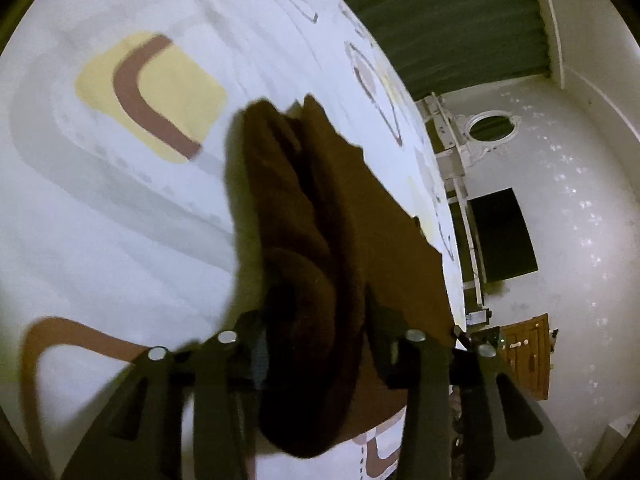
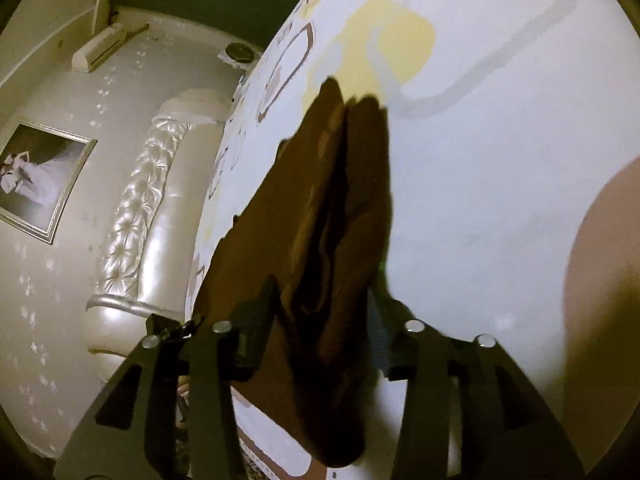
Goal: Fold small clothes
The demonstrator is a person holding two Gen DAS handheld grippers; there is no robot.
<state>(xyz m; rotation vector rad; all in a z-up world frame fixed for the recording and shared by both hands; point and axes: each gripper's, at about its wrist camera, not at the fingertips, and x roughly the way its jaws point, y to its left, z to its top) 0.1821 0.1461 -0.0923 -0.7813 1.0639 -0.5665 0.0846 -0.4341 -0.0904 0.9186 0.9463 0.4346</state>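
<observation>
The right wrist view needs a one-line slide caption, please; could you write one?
Brown cloth bunched between the right tongs over a patterned bedsheet.

surface: patterned white bedsheet (image 1: 120, 240) | on it: bunched brown garment (image 1: 320, 216)

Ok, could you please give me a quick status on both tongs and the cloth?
Left tongs apart, straddling brown cloth. Right tongs same, cloth bunched between the fingers. Cloth lies on patterned bedsheet. Nothing in the way.

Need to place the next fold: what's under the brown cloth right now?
The brown cloth lies bunched on the patterned white bedsheet, which shows all around it. Whatever sits directly beneath the folds is covered.
</observation>
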